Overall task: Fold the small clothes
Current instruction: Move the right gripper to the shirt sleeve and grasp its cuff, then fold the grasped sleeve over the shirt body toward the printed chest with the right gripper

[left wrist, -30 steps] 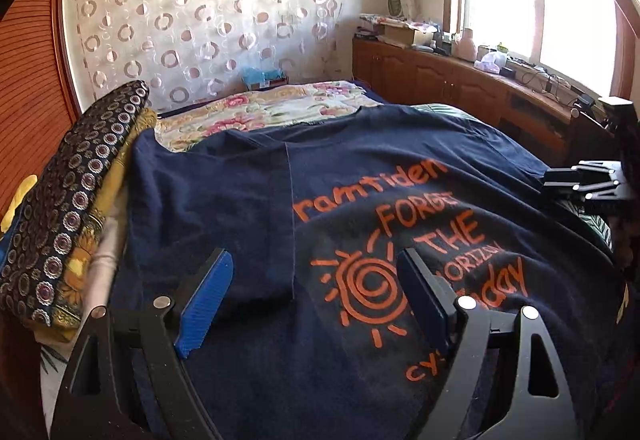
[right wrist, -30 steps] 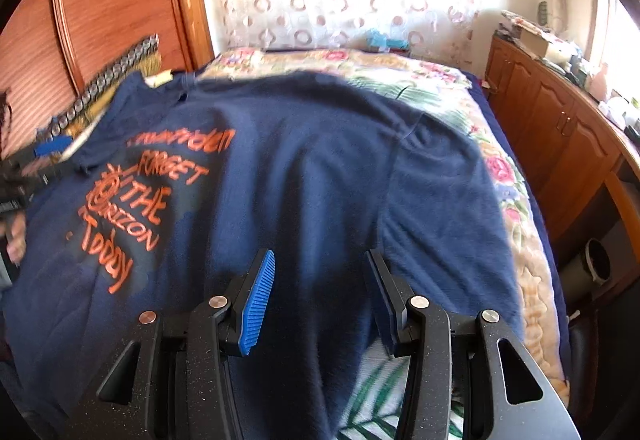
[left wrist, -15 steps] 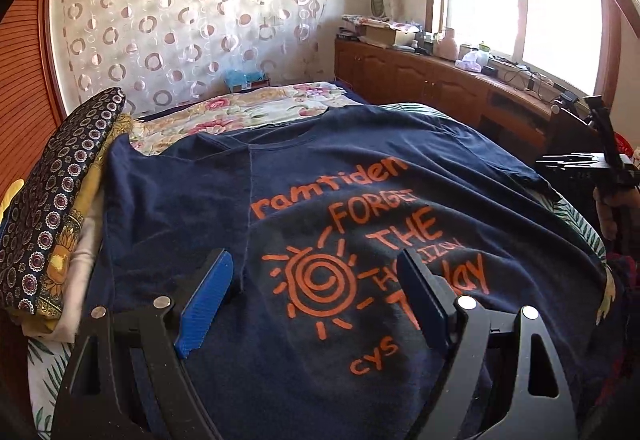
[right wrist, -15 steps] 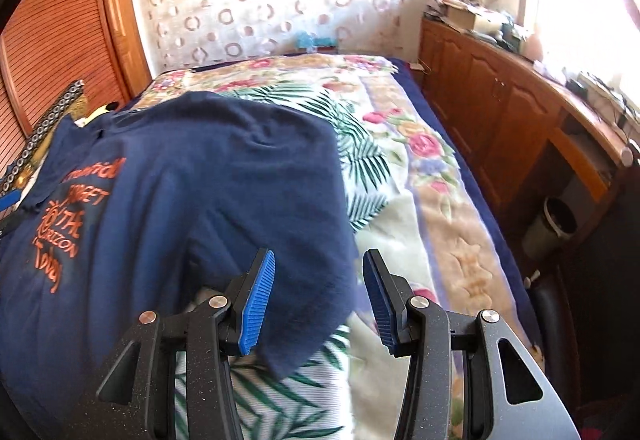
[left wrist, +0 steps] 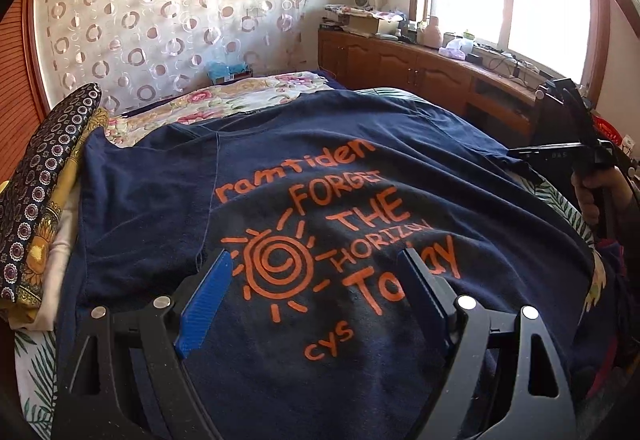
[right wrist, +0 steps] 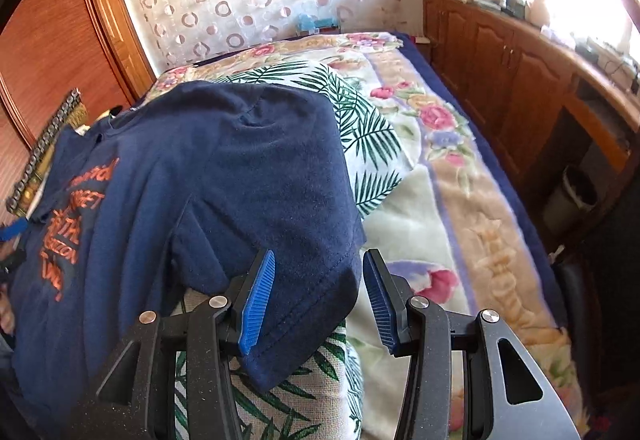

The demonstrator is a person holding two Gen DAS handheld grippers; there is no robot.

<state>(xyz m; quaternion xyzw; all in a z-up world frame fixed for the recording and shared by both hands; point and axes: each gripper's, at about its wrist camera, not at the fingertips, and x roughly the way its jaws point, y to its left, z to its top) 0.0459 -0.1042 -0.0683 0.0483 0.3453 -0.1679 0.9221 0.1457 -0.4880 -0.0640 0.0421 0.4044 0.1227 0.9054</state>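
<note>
A navy T-shirt (left wrist: 360,144) with orange lettering and a sun print lies spread face up on the bed. My left gripper (left wrist: 316,260) hovers open and wide over the print, with nothing between its pads. The shirt's sleeve (right wrist: 304,264) drapes at the shirt's right edge. My right gripper (right wrist: 319,256) stands half open just above the sleeve hem, its blue pads (right wrist: 260,292) apart from the cloth. In the left wrist view a hand (left wrist: 588,196) holds the right gripper at the far right edge.
A stack of folded patterned fabrics (left wrist: 44,180) sits against the shirt's left side. Under the shirt lie a palm-leaf sheet (right wrist: 360,120) and a floral blanket (right wrist: 440,168). Wooden cabinets (right wrist: 500,72) and a small bin (right wrist: 576,196) line the right side.
My right gripper swung rightward, from over the shirt's body to the sleeve at its edge. My left gripper drifted slightly right over the print. Neither pair of jaws changed width.
</note>
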